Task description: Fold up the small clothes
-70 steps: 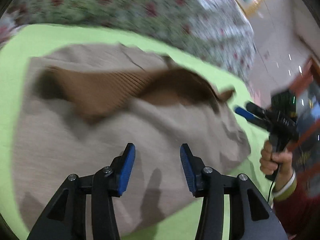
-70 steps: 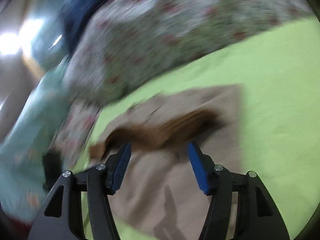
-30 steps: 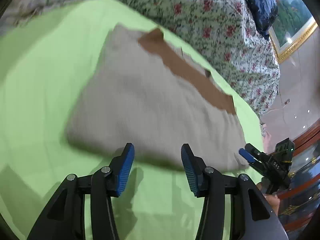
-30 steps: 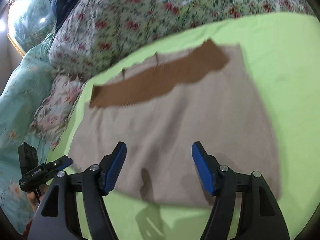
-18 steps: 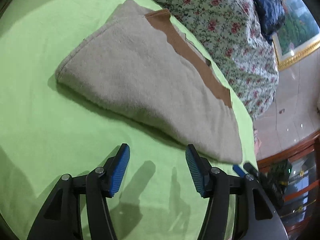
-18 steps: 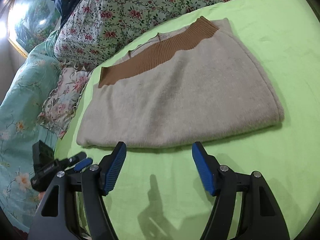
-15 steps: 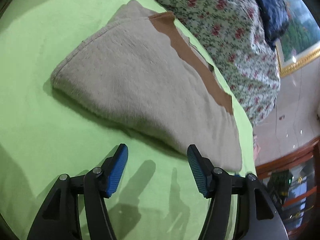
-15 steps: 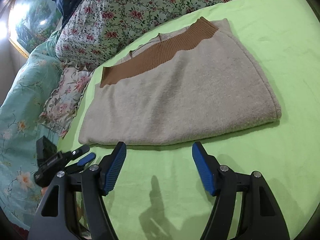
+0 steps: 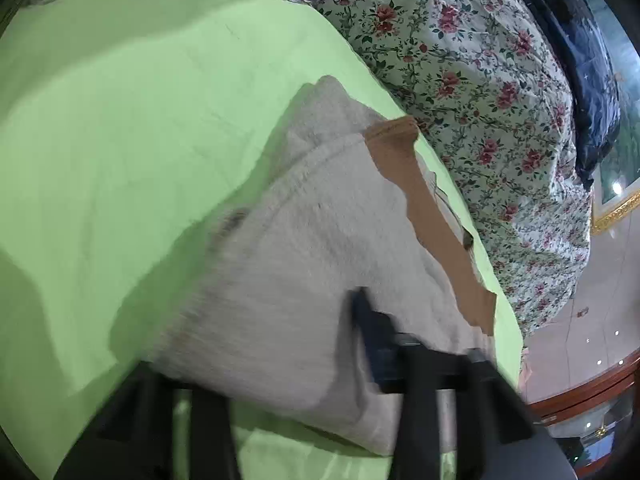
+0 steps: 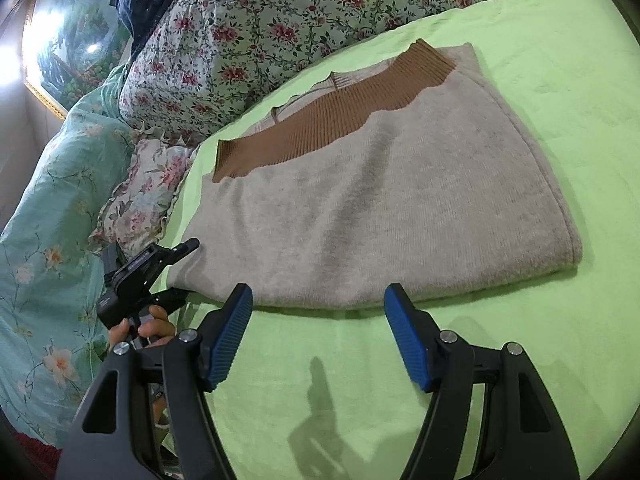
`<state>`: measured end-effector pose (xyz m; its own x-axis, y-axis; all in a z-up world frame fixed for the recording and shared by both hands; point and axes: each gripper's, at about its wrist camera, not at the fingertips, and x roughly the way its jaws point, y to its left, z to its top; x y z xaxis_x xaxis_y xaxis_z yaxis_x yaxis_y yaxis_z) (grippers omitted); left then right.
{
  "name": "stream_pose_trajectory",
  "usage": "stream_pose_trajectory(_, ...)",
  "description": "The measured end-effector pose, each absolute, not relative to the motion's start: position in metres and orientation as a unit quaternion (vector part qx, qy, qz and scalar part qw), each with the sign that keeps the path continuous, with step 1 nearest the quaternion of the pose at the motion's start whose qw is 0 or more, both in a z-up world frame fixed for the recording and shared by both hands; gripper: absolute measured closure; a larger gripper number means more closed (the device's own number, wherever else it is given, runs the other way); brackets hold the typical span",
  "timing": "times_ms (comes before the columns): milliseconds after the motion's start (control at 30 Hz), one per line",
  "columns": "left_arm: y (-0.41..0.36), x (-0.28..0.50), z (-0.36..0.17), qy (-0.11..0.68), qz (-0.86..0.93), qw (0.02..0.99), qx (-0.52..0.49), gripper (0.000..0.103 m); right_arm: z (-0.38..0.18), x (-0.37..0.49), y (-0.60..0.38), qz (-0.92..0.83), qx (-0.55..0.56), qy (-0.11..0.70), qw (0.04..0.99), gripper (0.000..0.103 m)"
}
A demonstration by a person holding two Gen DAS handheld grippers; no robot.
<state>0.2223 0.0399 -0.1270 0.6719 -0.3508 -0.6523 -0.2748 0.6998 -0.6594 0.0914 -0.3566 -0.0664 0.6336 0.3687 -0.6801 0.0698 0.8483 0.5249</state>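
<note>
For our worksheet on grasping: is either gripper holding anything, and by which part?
Nothing is held yet. The left gripper straddles the near left corner of the folded sweater, jaws apart; the right gripper is open, empty.

Bed with lime-green sheet, lightly creased. Folded beige sweater flat on sheet, brown ribbed band along far edge. Floral quilt heaped along far side of sheet, just beyond sweater. Small floral pillow and teal floral bedding at sheet's left edge. Same green sheet, sweater and quilt in blurred left view.
</note>
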Motion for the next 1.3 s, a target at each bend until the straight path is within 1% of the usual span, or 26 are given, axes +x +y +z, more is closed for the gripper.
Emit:
stream_pose_trajectory(33, 0.04, 0.225, -0.126, 0.405, -0.028, 0.83, -0.383, 0.088, -0.067, 0.096, -0.359, 0.085, 0.259, 0.42, 0.866, 0.034)
stream_pose_trajectory(100, 0.034, 0.227, -0.115, 0.404, -0.028, 0.843, -0.355, 0.092, -0.067, 0.104, -0.366, 0.082, 0.257, 0.419, 0.867, 0.034)
stream_pose_trajectory(233, 0.001, 0.226, -0.073, 0.38, -0.055, 0.879, -0.284, 0.093, -0.061, 0.125, -0.389, 0.08, 0.258, 0.42, 0.867, 0.034)
stream_pose_trajectory(333, -0.04, 0.229, -0.041, 0.366, -0.101, 0.896, -0.231, 0.093, -0.057, 0.139, -0.412, 0.087, 0.28, 0.416, 0.861, 0.034)
stream_pose_trajectory(433, -0.09, 0.234, -0.028, 0.373, -0.143, 0.899, -0.18, 0.093, -0.052, 0.153, -0.427, 0.111, 0.306, 0.412, 0.851, 0.034)
stream_pose_trajectory(600, -0.162, 0.234, -0.042, 0.4, -0.176, 0.893, -0.108, 0.093, -0.049, 0.188, -0.421, 0.186, 0.329, 0.431, 0.819, 0.034)
stream_pose_trajectory(667, -0.181, 0.235, -0.057, 0.415, -0.183, 0.887, -0.09, 0.093, -0.055, 0.205, -0.414, 0.202, 0.347, 0.439, 0.803, 0.026)
stream_pose_trajectory(700, -0.187, 0.236, -0.062, 0.42, -0.184, 0.885, -0.083, 0.093, -0.059, 0.215, -0.409, 0.216, 0.354, 0.444, 0.794, 0.019)
stream_pose_trajectory(833, -0.2, 0.241, -0.083, 0.44, -0.185, 0.876, -0.069, 0.093, -0.078, 0.249, -0.393, 0.255, 0.378, 0.455, 0.765, 0.017)
stream_pose_trajectory(900, -0.202, 0.243, -0.084, 0.439, -0.188, 0.876, -0.069, 0.093, -0.09, 0.267, -0.384, 0.23, 0.368, 0.473, 0.767, 0.017)
stream_pose_trajectory(967, -0.203, 0.243, -0.083, 0.435, -0.191, 0.877, -0.064, 0.093, -0.095, 0.28, -0.378, 0.224, 0.357, 0.474, 0.773, 0.022)
stream_pose_trajectory(1000, -0.203, 0.243, -0.083, 0.435, -0.193, 0.877, -0.064, 0.093, -0.096, 0.29, -0.374, 0.224, 0.354, 0.47, 0.777, 0.03)
stream_pose_trajectory(1033, -0.202, 0.242, -0.082, 0.435, -0.194, 0.877, -0.063, 0.093, -0.096, 0.295, -0.372, 0.224, 0.356, 0.468, 0.777, 0.046)
stream_pose_trajectory(1067, -0.201, 0.241, -0.081, 0.435, -0.195, 0.877, -0.063, 0.093, -0.096, 0.301, -0.371, 0.227, 0.36, 0.464, 0.777, 0.054)
stream_pose_trajectory(1133, -0.196, 0.237, -0.076, 0.432, -0.194, 0.879, -0.061, 0.093, -0.087, 0.308, -0.37, 0.226, 0.362, 0.451, 0.784, 0.079)
stream_pose_trajectory(1167, -0.198, 0.236, -0.07, 0.427, -0.198, 0.88, -0.059, 0.093, -0.075, 0.309, -0.372, 0.219, 0.351, 0.44, 0.797, 0.083)
stream_pose_trajectory(1200, -0.2, 0.232, -0.062, 0.42, -0.207, 0.882, -0.057, 0.093, -0.066, 0.309, -0.375, 0.221, 0.345, 0.432, 0.803, 0.085)
stream_pose_trajectory(1300, -0.226, 0.232, -0.039, 0.399, -0.237, 0.884, -0.05, 0.092, -0.02, 0.295, -0.385, 0.224, 0.293, 0.397, 0.841, 0.085)
